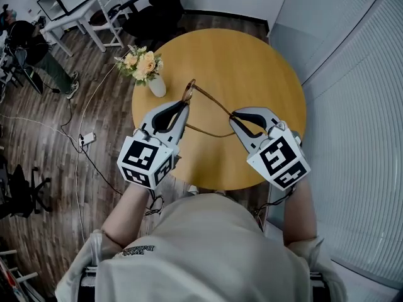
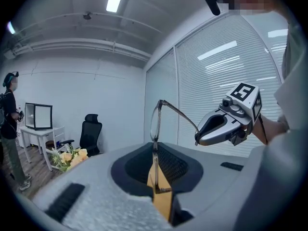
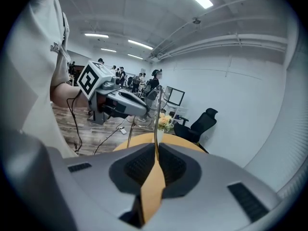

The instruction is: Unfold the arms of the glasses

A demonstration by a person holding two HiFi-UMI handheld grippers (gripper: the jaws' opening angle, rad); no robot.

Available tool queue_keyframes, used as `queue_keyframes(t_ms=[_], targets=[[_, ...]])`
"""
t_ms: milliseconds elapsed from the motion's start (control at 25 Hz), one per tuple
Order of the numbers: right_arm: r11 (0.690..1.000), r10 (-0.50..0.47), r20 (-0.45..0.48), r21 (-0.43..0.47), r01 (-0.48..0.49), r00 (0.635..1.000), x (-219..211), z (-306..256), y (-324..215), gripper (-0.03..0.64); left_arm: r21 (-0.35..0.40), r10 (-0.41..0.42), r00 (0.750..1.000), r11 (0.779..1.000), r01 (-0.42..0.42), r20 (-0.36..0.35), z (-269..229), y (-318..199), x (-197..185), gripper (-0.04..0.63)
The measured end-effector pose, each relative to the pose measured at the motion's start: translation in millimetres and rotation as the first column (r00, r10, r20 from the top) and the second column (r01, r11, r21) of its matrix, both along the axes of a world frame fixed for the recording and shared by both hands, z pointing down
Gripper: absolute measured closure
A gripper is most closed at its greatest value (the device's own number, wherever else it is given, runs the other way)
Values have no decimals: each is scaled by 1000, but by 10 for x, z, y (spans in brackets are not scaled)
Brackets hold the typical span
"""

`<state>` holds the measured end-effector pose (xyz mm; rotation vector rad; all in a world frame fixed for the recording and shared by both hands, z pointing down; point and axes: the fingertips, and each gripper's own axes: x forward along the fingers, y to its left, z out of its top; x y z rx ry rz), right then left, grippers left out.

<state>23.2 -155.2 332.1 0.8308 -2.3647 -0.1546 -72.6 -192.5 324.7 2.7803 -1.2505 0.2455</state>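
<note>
Thin brown-framed glasses (image 1: 189, 92) hang in the air above the round wooden table (image 1: 252, 61). My left gripper (image 1: 182, 107) is shut on the lens frame, which stands edge-on between its jaws (image 2: 155, 124). One arm (image 1: 213, 99) runs from the frame's top to my right gripper (image 1: 234, 114), which is shut on its far end. In the right gripper view that arm (image 3: 157, 124) rises as a thin line from the closed jaws. The second arm (image 1: 208, 133) curves loosely below, between the two grippers. In the left gripper view the right gripper (image 2: 198, 139) grips the arm's tip.
A white vase of yellow flowers (image 1: 147, 69) stands at the table's left edge, close to the left gripper. A black office chair (image 1: 154, 14), a white desk (image 1: 72, 11) and floor cables (image 1: 85, 137) lie beyond. A glass wall with blinds (image 1: 359, 106) runs along the right.
</note>
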Motion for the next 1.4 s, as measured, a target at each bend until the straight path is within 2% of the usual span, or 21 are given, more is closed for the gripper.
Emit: queue_keyframes(t_ms=[120, 280, 480, 920, 1160, 1400], targets=[[1000, 8, -20, 15, -8, 1000, 80, -54, -7, 578, -12, -3, 1000, 1000, 3, 29, 51, -7, 8, 551], [998, 42, -36, 38, -41, 998, 216, -110, -34, 578, 0, 2, 993, 1000, -2, 116, 125, 6, 20, 551], [994, 87, -27, 68, -85, 996, 366, -190, -63, 577, -4, 15, 987, 1000, -14, 158, 191, 42, 63, 551], [990, 114, 22, 78, -115, 993, 332, -208, 5, 577, 2, -23, 993, 1000, 23, 114, 128, -12, 14, 551], [976, 152, 119, 135, -168, 981, 338, -397, -36, 577, 35, -75, 989, 997, 71, 128, 0, -162, -144, 551], [932, 218, 298, 217, -288, 929, 596, -836, -117, 578, 109, -118, 988, 988, 108, 97, -334, -261, -278, 552]])
